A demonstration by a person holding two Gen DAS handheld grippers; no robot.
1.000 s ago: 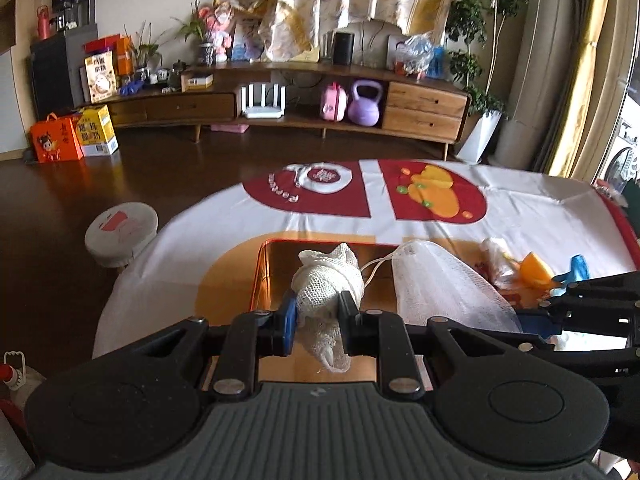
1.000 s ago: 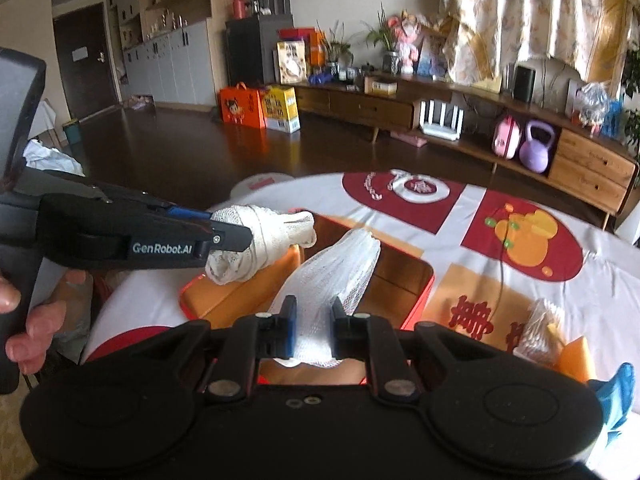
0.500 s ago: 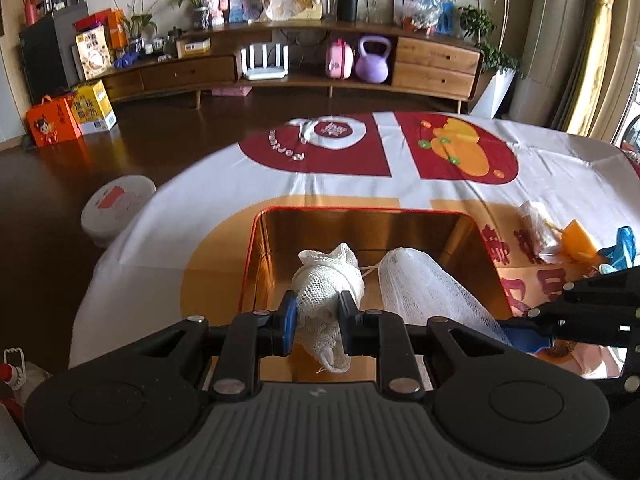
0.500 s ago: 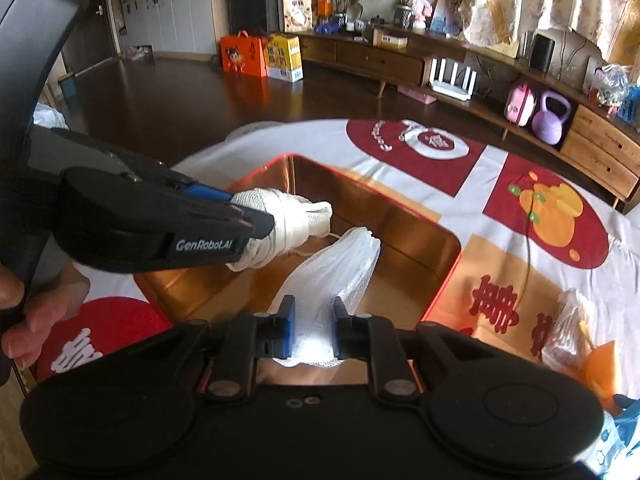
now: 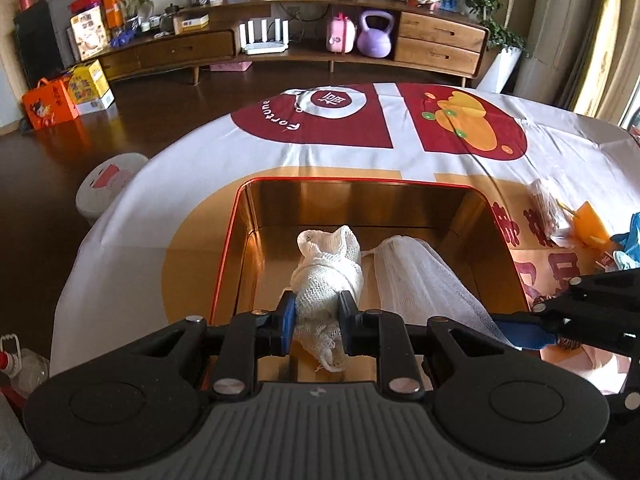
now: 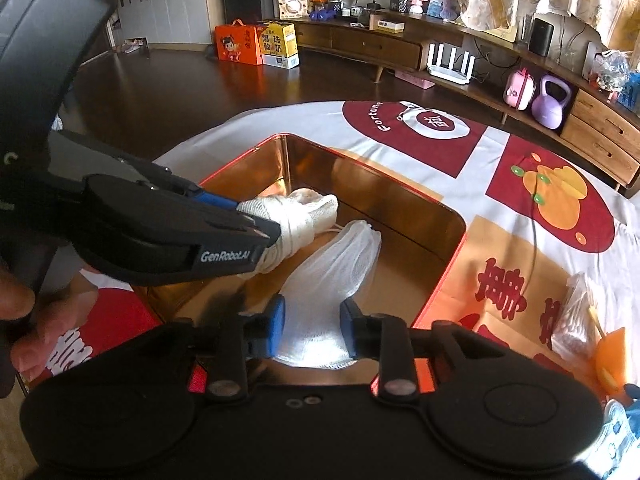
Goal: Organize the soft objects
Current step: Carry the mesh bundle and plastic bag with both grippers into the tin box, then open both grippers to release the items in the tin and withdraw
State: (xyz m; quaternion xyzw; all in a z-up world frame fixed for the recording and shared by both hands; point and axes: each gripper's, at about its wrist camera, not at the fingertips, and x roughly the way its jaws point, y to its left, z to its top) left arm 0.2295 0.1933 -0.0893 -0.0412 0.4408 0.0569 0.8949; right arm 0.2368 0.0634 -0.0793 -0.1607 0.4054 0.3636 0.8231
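Observation:
A cream knitted cloth bundle (image 5: 326, 276) lies in the gold tin box (image 5: 360, 200) and sits between the fingers of my left gripper (image 5: 316, 314), which is shut on it. It also shows in the right wrist view (image 6: 300, 216). A white mesh bag (image 5: 420, 280) lies beside it in the box. In the right wrist view the mesh bag (image 6: 332, 276) lies between the spread fingers of my right gripper (image 6: 312, 320), which stands open. The box rim (image 6: 444, 280) is red.
The box stands on a round table with a red, white and orange cloth (image 5: 380, 120). To its right lie a clear plastic bag (image 5: 548, 208), an orange piece (image 5: 590, 224) and a blue item (image 5: 636, 236). A white stool (image 5: 108, 184) stands left of the table.
Both grippers have come down into the tin box with their cloths. My right gripper's fingers have spread apart and let go of the mesh bag, which now rests on the box floor.

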